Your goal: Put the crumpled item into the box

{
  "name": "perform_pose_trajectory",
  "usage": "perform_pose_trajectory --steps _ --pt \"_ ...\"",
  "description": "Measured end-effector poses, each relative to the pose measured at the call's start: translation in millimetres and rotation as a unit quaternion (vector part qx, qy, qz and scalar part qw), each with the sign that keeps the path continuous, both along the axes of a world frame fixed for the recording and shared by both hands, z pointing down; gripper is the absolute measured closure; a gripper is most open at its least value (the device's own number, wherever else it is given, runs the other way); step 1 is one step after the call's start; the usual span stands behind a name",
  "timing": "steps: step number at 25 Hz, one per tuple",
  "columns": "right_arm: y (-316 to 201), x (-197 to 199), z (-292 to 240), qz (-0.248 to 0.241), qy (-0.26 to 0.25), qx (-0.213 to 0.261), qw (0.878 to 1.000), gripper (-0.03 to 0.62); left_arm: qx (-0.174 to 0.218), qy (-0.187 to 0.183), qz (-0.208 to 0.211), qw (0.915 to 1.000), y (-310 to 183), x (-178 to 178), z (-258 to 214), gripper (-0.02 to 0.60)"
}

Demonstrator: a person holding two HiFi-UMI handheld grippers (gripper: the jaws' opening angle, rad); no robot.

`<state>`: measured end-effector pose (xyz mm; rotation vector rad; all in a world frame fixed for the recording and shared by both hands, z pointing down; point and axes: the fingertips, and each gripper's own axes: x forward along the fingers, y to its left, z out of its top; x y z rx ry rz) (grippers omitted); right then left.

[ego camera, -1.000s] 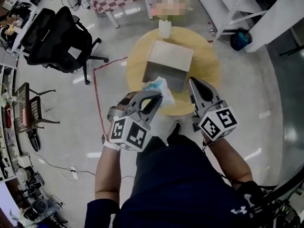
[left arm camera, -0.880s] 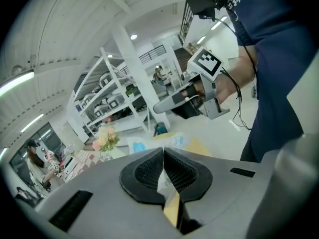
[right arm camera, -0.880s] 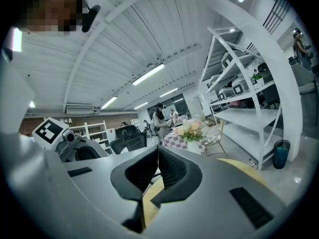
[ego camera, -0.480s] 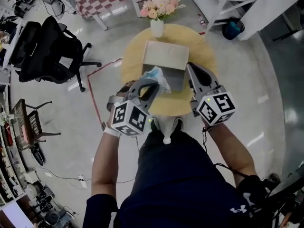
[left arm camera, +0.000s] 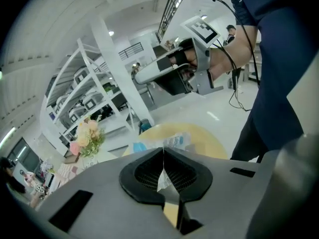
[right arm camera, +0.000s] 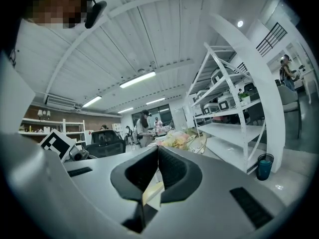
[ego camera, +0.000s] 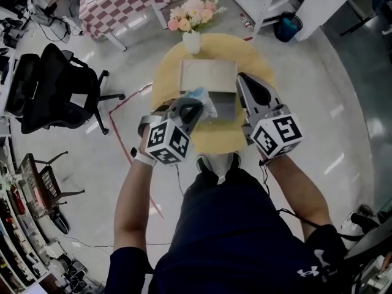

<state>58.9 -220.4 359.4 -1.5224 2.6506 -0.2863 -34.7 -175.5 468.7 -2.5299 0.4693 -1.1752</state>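
head view: pale polished floor [ego camera: 343,103], a black office chair [ego camera: 49,90], a checkered table [ego camera: 122,2]. round yellow table [ego camera: 260,72] bears the box [ego camera: 208,72]. left gripper [ego camera: 193,105] pinches the crumpled item [ego camera: 201,95] above the box's near edge; right gripper [ego camera: 246,81] is closed on nothing.
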Motion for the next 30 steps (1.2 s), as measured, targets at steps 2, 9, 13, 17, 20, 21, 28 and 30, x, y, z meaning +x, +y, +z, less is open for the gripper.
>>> perform_pose_trajectory --steps 2,9,13,17,20,21,28,30 --pt "-1.0 0.8 4.5 0.006 -0.002 -0.004 1.0 0.583 -0.007 -0.011 0.013 0.9998 -2.8 -0.1 8.4 0.56" --pt "-8.3 3.9 19.7 0.017 0.002 -0.02 1.0 0.583 -0.031 -0.066 0.067 0.9952 -10.2 3.4 48.7 0.56" --pt "-10.4 5.0 29.4 0.02 0.001 -0.031 0.999 0.583 -0.05 -0.084 0.077 0.9923 -17.0 2.1 72.5 0.56" --pt "-12.7 9.0 38.6 0.023 0.0 -0.042 0.999 0.583 -0.066 -0.099 0.086 0.9892 -22.6 1.7 93.3 0.56" --pt "-13.6 13.2 46.9 0.028 -0.001 -0.052 0.998 0.583 -0.077 -0.11 0.095 0.9863 -23.9 3.2 107.9 0.56" --pt "-14.3 14.7 49.4 0.03 -0.002 -0.055 0.998 0.583 -0.081 -0.113 0.098 0.9854 -24.4 4.0 112.4 0.56" --pt "-17.4 25.7 61.4 0.043 -0.009 -0.072 0.996 0.583 -0.105 -0.139 0.122 0.9772 -26.8 8.0 142.3 0.56" --pt "-17.0 29.1 66.4 0.049 -0.01 -0.081 0.996 0.583 -0.109 -0.147 0.127 0.9749 -27.4 7.9 151.9 0.56"
